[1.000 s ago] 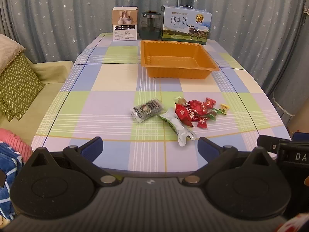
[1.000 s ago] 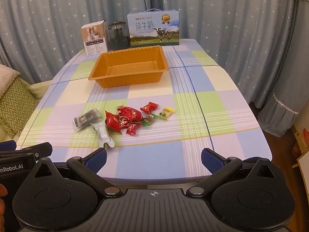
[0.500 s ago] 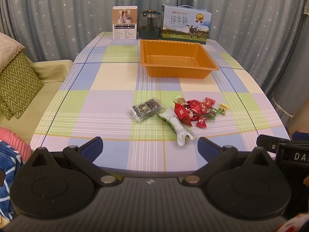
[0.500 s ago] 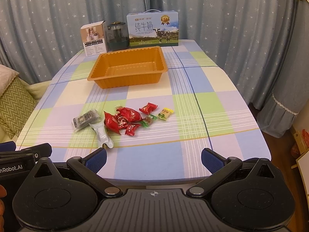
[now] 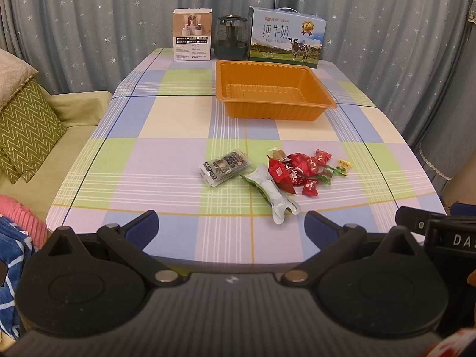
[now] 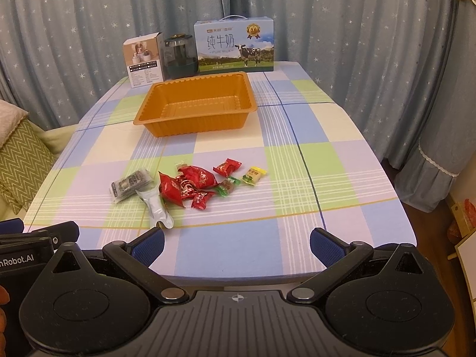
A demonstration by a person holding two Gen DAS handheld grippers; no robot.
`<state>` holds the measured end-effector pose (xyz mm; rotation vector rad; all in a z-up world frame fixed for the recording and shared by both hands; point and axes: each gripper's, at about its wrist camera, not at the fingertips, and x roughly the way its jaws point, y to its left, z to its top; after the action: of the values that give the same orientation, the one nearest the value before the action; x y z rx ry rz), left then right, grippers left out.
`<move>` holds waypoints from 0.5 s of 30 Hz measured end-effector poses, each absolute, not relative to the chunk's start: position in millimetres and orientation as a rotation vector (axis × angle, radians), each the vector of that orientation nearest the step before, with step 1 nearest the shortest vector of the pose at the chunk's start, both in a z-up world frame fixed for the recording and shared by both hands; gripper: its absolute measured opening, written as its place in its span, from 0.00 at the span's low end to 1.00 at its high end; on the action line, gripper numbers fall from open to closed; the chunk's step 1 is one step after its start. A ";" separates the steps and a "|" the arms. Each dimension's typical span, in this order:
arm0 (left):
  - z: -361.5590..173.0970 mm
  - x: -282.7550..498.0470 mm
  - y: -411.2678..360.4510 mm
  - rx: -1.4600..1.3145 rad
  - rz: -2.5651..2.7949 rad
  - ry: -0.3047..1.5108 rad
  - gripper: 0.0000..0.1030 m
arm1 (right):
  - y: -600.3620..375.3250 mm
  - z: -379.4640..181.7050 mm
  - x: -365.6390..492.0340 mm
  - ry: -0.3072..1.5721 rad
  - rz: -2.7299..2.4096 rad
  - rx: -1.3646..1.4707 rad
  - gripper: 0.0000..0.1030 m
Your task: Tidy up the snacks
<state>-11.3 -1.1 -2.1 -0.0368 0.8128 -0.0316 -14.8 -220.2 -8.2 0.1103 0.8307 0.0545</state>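
Observation:
An empty orange tray (image 5: 324,101) (image 6: 145,119) stands on the checked table toward the back. A pile of snacks lies nearer the front: a dark packet (image 5: 224,166) (image 6: 131,185), a white and green pouch (image 5: 275,195) (image 6: 154,205), several red wrapped sweets (image 5: 297,168) (image 6: 190,183) and a yellow sweet (image 5: 344,165) (image 6: 253,175). My left gripper (image 5: 230,227) is open and empty over the table's front edge, short of the snacks. My right gripper (image 6: 236,244) is open and empty at the front edge, right of the pile.
At the back of the table stand a small white box (image 5: 192,38), a dark glass jar (image 5: 232,41) and a milk carton (image 5: 285,41). A sofa with a zigzag cushion (image 5: 26,131) is on the left. Curtains hang behind and to the right.
Both grippers have shifted slightly forward and up; the table and snacks sit a little lower in both views. Nothing on the table has moved. Both grippers stay open.

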 end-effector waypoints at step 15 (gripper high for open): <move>-1.8 -10.9 -0.5 -0.038 -0.032 0.813 1.00 | -222.4 -7.5 -14.0 0.828 0.052 0.110 1.00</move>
<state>-10.8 -0.5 -1.8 -0.0377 0.8131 -0.0320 -14.0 -222.4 -7.5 0.1102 0.8276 0.0520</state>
